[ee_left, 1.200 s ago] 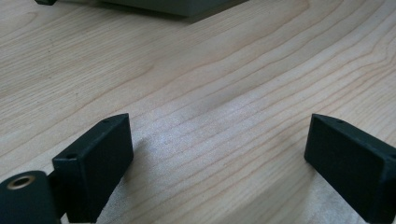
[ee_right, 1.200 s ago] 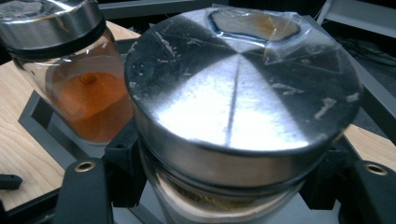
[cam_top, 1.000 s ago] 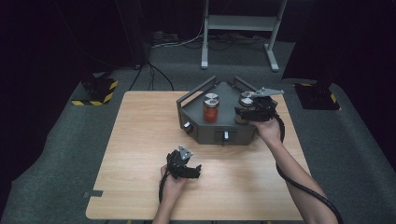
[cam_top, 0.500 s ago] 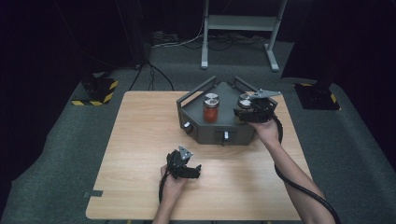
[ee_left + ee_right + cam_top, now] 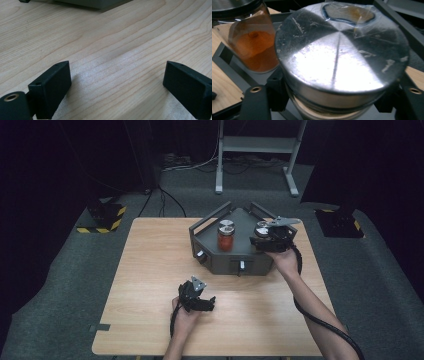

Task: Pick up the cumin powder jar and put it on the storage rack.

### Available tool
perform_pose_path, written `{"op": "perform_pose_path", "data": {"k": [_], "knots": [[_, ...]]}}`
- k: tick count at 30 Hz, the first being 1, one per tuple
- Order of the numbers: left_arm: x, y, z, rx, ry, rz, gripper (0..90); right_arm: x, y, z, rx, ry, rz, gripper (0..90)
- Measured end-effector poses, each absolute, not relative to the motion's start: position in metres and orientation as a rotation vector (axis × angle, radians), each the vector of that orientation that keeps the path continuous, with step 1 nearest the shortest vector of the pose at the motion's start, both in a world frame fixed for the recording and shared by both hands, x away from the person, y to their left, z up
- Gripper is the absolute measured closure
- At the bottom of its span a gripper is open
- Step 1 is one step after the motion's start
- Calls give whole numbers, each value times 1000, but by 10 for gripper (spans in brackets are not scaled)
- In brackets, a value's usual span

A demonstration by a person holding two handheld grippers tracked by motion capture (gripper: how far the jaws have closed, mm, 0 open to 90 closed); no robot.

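A grey angular tray (image 5: 250, 262) stands at the table's far middle. In it are a glass jar of orange stuff (image 5: 225, 236) (image 5: 254, 42) and, to its right, a jar with a scratched silver lid (image 5: 262, 228) (image 5: 342, 60). My right gripper (image 5: 261, 234) (image 5: 332, 100) reaches over the tray's right corner, one jaw on each side of the silver-lidded jar just under its lid. Its jaws have just been opening and stand slightly off the jar. My left gripper (image 5: 209, 303) (image 5: 117, 87) rests low over the near table, open, with bare wood between its fingers.
The wooden table (image 5: 150, 270) has free surface to the left of and in front of the tray. The tray's raised bar handles (image 5: 210, 217) rise at its back. A cable (image 5: 320, 320) trails along the right forearm. A metal stand (image 5: 255, 145) is on the floor behind.
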State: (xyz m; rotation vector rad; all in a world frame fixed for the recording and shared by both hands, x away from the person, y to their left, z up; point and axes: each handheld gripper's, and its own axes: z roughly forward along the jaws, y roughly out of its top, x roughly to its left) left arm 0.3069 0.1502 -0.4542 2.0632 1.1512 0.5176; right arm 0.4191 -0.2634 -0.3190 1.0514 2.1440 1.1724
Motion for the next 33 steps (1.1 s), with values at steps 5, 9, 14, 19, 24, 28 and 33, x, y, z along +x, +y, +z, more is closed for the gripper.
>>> {"op": "perform_pose_path", "data": {"k": [5,9,14,19,24,28,33], "knots": [[307,150,-454,2063,1151,517,81,417,-267,-320,1068,2117,1198,157],[307,150,-454,2063,1151,518,81,417,-277,-321,1076,2115,1251,129],[307,150,-454,2063,1151,517,81,415,-284,-322,1071,2115,1272,122],[307,150,-454,2063,1151,518,81,413,-289,-325,1079,2111,1289,121],[307,150,-454,2063,1152,517,81,409,-296,-327,1072,2107,1302,121],[307,150,-454,2064,1152,517,81,405,-300,-329,1070,2110,1304,122],[307,150,-454,2064,1152,518,81,402,-305,-330,1071,2106,1313,122]]}}
